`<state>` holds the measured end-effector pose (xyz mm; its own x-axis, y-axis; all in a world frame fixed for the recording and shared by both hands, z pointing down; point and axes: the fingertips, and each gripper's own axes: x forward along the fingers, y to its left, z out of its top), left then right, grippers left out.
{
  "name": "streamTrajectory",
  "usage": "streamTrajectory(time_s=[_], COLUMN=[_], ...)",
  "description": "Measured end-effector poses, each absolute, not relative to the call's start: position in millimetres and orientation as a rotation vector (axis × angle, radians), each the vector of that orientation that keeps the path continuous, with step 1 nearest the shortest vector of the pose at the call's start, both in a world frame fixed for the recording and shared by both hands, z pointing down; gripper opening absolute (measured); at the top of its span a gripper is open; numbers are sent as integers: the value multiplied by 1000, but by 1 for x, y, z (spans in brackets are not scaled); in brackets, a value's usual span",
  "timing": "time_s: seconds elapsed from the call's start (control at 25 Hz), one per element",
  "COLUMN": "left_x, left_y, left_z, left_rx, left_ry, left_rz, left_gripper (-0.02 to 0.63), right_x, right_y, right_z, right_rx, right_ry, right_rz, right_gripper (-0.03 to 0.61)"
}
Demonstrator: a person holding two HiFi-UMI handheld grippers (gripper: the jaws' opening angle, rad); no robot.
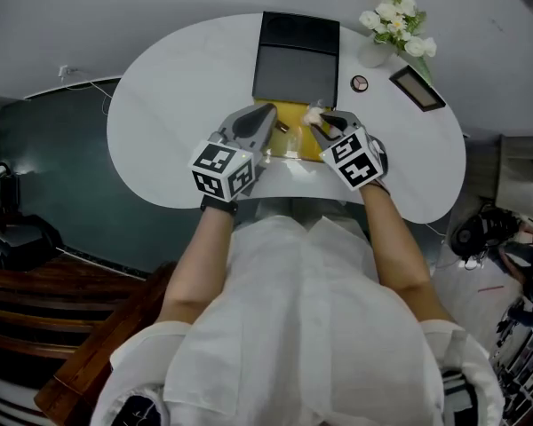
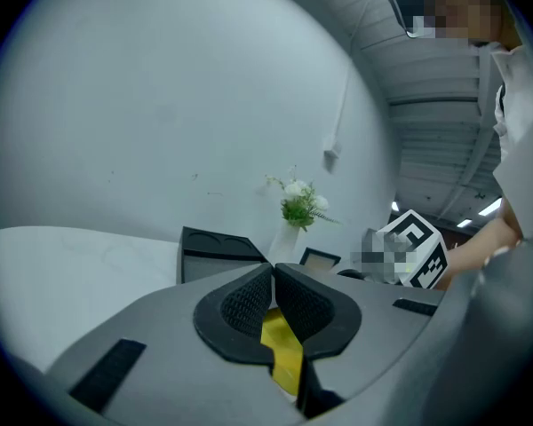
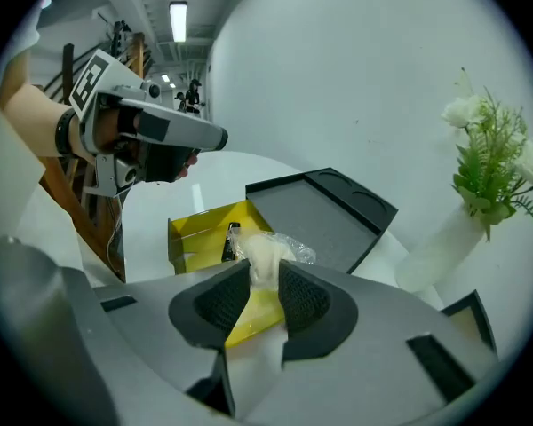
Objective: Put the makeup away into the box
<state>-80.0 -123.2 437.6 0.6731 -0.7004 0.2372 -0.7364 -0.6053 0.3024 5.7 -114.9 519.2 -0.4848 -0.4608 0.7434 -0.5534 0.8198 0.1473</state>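
Observation:
An open yellow box [image 1: 295, 140] lies at the middle of the white table [image 1: 169, 122], with a small dark item [image 1: 284, 128] inside it. My right gripper [image 1: 319, 121] hangs over the box's right end, shut on a pale puff in clear plastic wrap [image 3: 265, 254]. The right gripper view shows the box [image 3: 195, 233] below and beyond that puff. My left gripper [image 1: 268, 122] hovers at the box's left end. Its jaws are shut with nothing between them, and the yellow box [image 2: 282, 353] shows through the gap under them.
A black tray [image 1: 298, 56] lies just behind the yellow box. A white vase of flowers [image 1: 393, 20], a small round compact [image 1: 360, 83] and a dark-framed rectangle [image 1: 417, 87] stand at the table's back right. The table's rounded front edge is close to the person's body.

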Motion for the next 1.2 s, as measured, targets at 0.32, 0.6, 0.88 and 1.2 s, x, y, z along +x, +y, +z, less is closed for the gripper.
streamTrajectory(time_s=[0.32,0.6,0.88,1.2], left_x=[-88,-88,-86,-72], left_y=[-112,-107,-108,-113], left_z=[442,444,442,437], left_rx=[2509,2511,2518,2541], left_ry=[-1120,-1107,-1095,-1065], left_rz=[142,140,132,130], left_gripper=[26,26,26,26], right_x=[-6,-8,-9,0], right_y=[-96,-92,-94,-101], right_z=[552,561,554,540], right_rx=[606,585,628,696], right_ry=[-2065,-2045,-2080,-2124], right_rz=[113,139,190,250], right_gripper=[110,171,216,222])
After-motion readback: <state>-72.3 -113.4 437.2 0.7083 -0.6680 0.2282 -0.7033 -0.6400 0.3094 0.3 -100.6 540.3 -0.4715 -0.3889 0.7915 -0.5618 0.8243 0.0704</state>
